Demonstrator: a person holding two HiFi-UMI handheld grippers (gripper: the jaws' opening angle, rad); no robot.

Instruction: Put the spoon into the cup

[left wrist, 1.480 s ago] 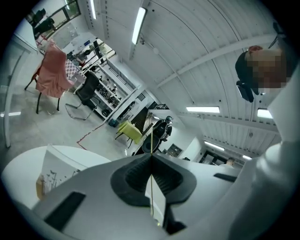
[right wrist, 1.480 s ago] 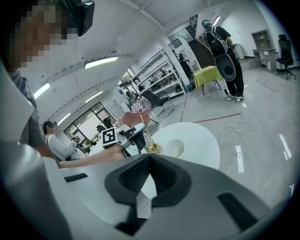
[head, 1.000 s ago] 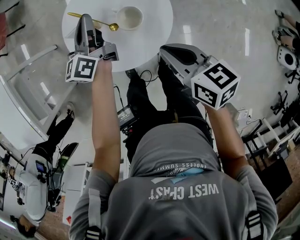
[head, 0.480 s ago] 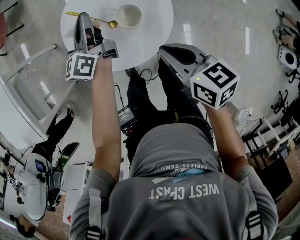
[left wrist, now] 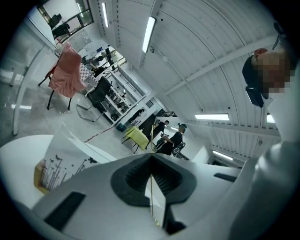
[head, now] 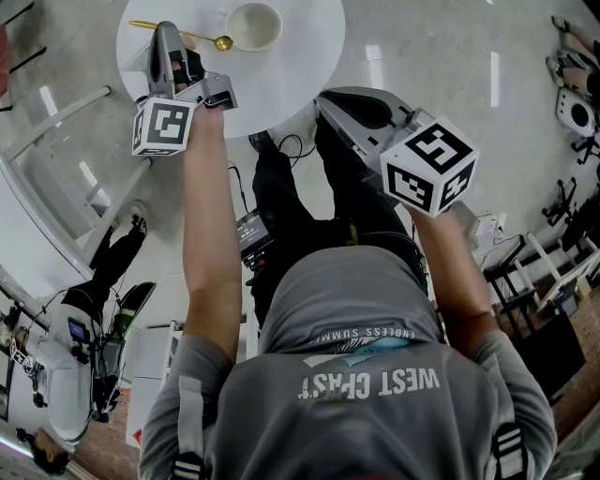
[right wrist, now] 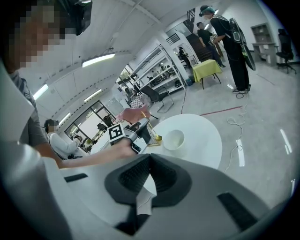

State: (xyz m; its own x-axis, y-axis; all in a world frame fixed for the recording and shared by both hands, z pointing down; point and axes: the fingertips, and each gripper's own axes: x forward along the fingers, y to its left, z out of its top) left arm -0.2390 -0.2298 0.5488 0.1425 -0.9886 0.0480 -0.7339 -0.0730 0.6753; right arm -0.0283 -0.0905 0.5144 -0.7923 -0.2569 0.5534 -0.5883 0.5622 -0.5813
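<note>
1. Gold-coloured spoon is outside the cup. In the head view its bowl sits just beside the cup's left side, and its thin handle runs further left, away from the cup.
2. Left gripper is left of the cup, with its jaws pinched tight on the spoon's handle. In the left gripper view the handle shows as a fine gold line caught between the closed pads.
3. Whether the spoon's bowl rests on the round white table under the cup or hangs just above it cannot be told.
4. Pale and upright, the cup stands on the table near its far edge in the head view.
5. Right gripper is well apart from the cup, past the table's near right edge and tilted down towards the cup. Its jaws are pressed together with nothing between them.
6. In the right gripper view the cup lies ahead, with the spoon's bowl and the left gripper just to its left.
</note>
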